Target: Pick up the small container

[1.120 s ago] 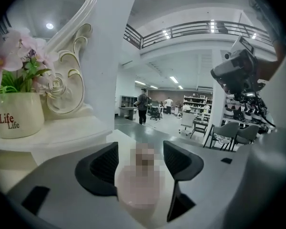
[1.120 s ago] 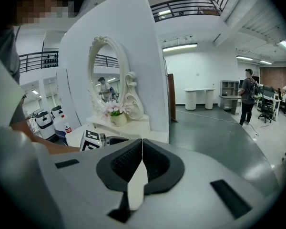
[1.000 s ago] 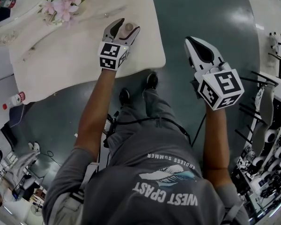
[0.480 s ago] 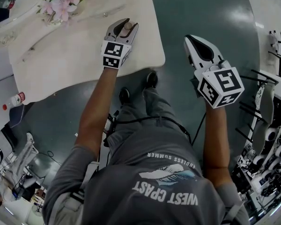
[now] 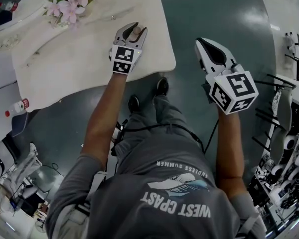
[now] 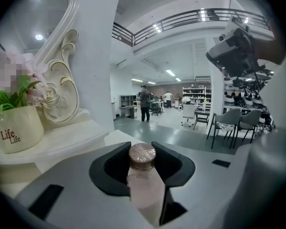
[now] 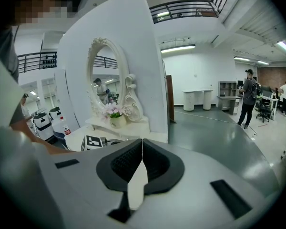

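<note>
Small container (image 6: pixel 144 185), a pale, narrow bottle with a round coppery cap, sits between the jaws of the left tool (image 5: pixel 135 30) above the near part of the tabletop (image 5: pixel 79 63). The jaws are closing, their dark pads already against its cap and upper body. The right tool (image 7: pixel 142 151) is held apart over the floor, jaws pressed together on nothing. The container looks light, rigid and smooth-walled, hence prone to slip or tip. The surest hold is probably just under the cap, where the wider rim would check sliding.
</note>
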Demonstrator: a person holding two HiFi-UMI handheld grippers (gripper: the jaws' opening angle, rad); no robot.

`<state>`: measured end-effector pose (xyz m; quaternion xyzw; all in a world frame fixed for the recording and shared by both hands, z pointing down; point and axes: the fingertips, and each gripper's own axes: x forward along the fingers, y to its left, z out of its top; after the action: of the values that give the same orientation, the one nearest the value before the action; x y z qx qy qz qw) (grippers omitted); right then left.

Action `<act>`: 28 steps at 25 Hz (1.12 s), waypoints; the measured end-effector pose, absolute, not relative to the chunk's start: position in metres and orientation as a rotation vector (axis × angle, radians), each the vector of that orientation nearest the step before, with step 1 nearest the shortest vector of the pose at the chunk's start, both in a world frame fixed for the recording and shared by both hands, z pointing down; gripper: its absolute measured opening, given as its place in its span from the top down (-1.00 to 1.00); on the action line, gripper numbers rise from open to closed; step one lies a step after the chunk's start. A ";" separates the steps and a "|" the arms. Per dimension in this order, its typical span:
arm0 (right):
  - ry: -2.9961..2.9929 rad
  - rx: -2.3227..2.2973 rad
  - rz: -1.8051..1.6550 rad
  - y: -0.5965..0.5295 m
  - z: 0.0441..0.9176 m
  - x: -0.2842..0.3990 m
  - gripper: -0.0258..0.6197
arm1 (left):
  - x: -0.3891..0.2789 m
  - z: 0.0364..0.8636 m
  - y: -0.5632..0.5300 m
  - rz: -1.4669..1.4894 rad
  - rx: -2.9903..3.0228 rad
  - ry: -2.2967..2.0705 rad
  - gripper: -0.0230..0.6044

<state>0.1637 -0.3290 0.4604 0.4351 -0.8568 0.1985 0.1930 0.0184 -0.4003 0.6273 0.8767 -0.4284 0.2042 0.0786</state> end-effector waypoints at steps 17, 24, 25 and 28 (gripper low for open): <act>-2.466 1.240 0.535 -0.319 0.430 0.139 0.84 | -0.025 0.538 -0.372 0.598 2.705 -1.269 0.47; -2.498 1.272 0.493 -0.315 0.412 0.125 0.84 | -0.048 0.479 -0.363 0.571 2.781 -1.261 0.47; -2.504 1.281 0.483 -0.314 0.408 0.123 0.84 | -0.051 0.470 -0.362 0.557 2.788 -1.255 0.47; -2.518 1.295 0.461 -0.312 0.397 0.118 0.84 | -0.062 0.444 -0.356 0.531 2.806 -1.245 0.47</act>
<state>0.1177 -0.3118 0.3972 0.4474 -0.8695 0.1593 0.1360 -0.0624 -0.3562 0.4439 0.9006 -0.3996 0.1704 0.0133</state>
